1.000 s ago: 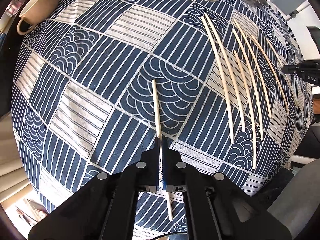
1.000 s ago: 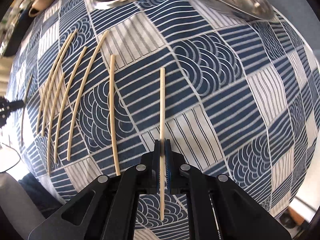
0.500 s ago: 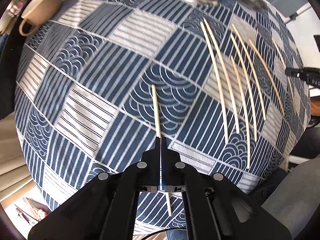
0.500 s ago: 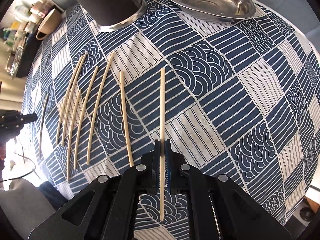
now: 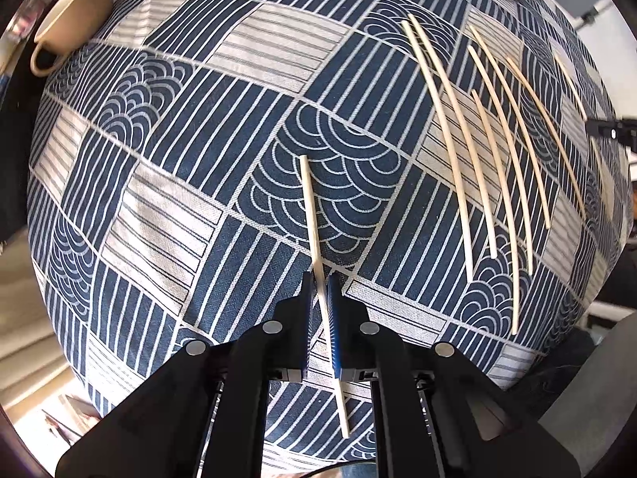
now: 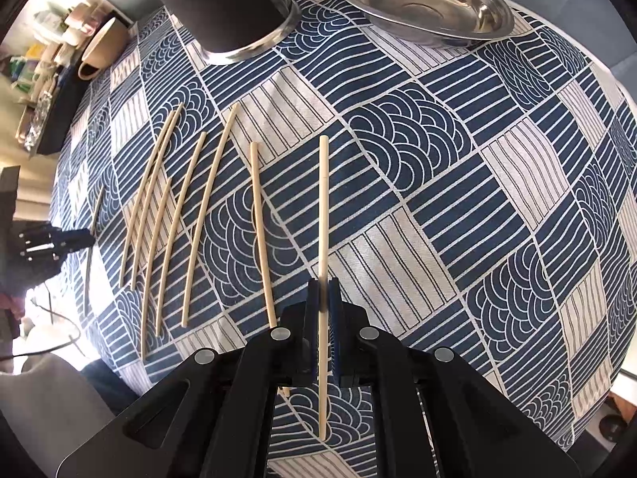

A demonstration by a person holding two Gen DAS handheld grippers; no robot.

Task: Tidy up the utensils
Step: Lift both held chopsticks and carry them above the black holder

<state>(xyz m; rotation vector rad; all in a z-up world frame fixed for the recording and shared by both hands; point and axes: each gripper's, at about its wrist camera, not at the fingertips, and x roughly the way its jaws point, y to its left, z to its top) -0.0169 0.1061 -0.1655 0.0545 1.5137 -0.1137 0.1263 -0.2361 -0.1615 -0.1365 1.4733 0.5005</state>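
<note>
While each hand-held gripper is carrying a single chopstick, the likeliest trouble is slipping. The left hand-held gripper (image 5: 318, 285) is no longer squeezing tight: its jaws are standing a little apart, and the chopstick (image 5: 314, 235) between them is lying askew, leaning against the blue pad of one finger. Being a thin, smooth, pale stick, it is probably about to roll or drop crooked onto the table (image 5: 167, 207), away from the neat row (image 5: 489, 159) lying well off to that gripper's right.

The right hand-held gripper (image 6: 323, 292) is clenching its own chopstick (image 6: 323, 215) near the middle, with long ends sticking out ahead and behind. A pinch that narrow is leaving the stick free to pivot, so its tip could be swinging into the nearest laid stick (image 6: 260, 231), just to the left, and knocking the row out of line.

The table's cloth is showing a woven navy-and-white print of stripes and wave arcs; the weave should be giving some friction. Ahead of the right gripper, a dark cylindrical container (image 6: 227, 4) with a metal rim and a shiny steel dish (image 6: 422, 0) are standing, and a beige cup (image 5: 71, 28) is sitting far ahead-left of the left one.
</note>
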